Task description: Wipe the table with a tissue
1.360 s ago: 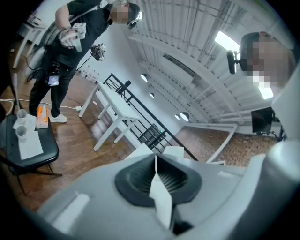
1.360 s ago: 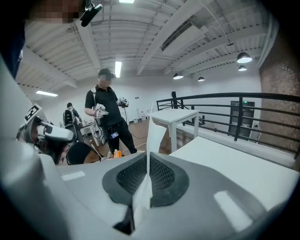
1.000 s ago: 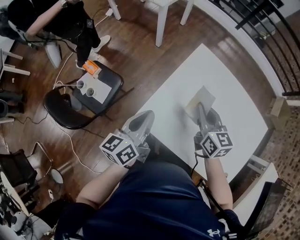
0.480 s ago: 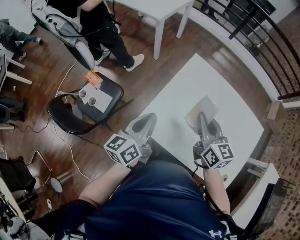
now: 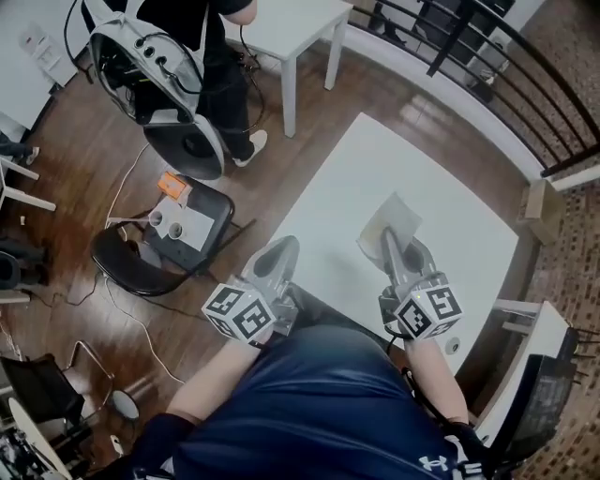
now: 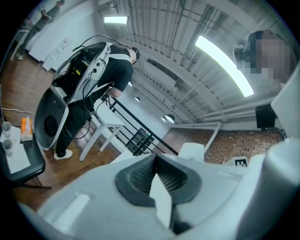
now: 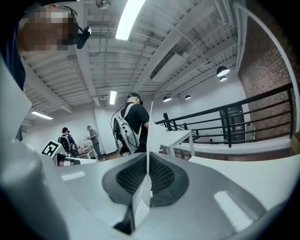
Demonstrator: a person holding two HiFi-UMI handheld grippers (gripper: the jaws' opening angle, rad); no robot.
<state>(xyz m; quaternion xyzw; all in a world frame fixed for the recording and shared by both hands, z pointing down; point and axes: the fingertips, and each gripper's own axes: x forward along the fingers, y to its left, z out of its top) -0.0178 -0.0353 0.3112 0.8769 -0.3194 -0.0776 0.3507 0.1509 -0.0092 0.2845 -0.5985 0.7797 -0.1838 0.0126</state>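
A white tissue [image 5: 395,217] lies partly lifted on the white table [image 5: 375,159], near its middle. My right gripper [image 5: 386,235] is shut on the tissue's near edge; in the right gripper view the thin sheet [image 7: 150,133] stands up from between the closed jaws of that gripper [image 7: 149,157]. My left gripper [image 5: 285,247] hovers at the table's left edge, apart from the tissue. In the left gripper view its jaws [image 6: 156,158] meet, and no tissue shows past them.
A black chair [image 5: 141,248] carrying cups and a sheet of paper stands on the wooden floor to the left. A person with a white rig [image 5: 155,70] stands beyond it beside another white table [image 5: 295,23]. A black railing [image 5: 469,56] runs behind the table.
The head view has shifted, and the person in black has walked across the back left. Both grippers and the tissue keep about the same place on the table.
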